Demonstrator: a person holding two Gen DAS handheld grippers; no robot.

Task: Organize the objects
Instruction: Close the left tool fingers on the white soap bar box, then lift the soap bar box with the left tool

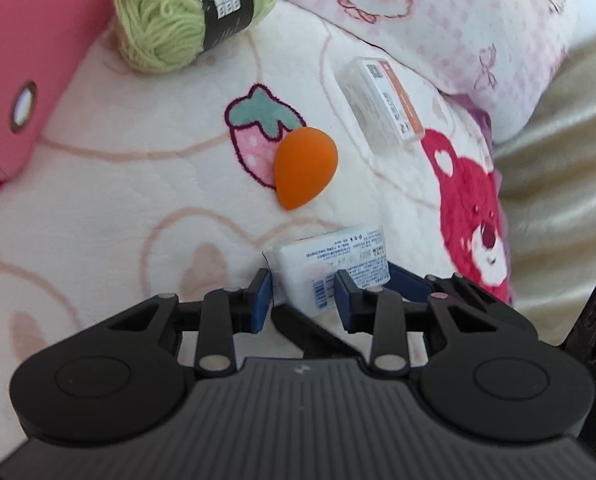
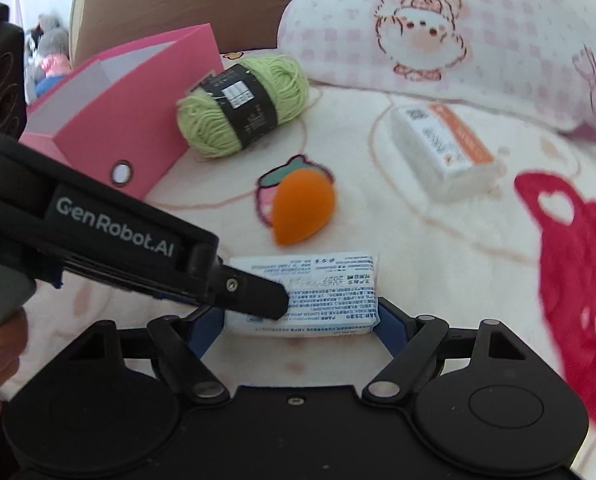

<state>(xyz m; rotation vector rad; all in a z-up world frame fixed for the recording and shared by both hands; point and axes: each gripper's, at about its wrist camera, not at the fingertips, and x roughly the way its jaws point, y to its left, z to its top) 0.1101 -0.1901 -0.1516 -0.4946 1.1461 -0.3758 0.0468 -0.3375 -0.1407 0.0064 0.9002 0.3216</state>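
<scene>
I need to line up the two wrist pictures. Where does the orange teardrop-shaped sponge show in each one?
Left wrist: the orange teardrop-shaped sponge lies at centre, just right of the strawberry print.
Right wrist: the sponge lies at centre, covering the strawberry's right side.
Shared landmark: the green yarn ball with a black label, beyond the sponge to its left in both.

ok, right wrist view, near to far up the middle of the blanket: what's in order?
White printed tissue pack → orange teardrop makeup sponge → green yarn ball with black label → brown cardboard box.
</scene>
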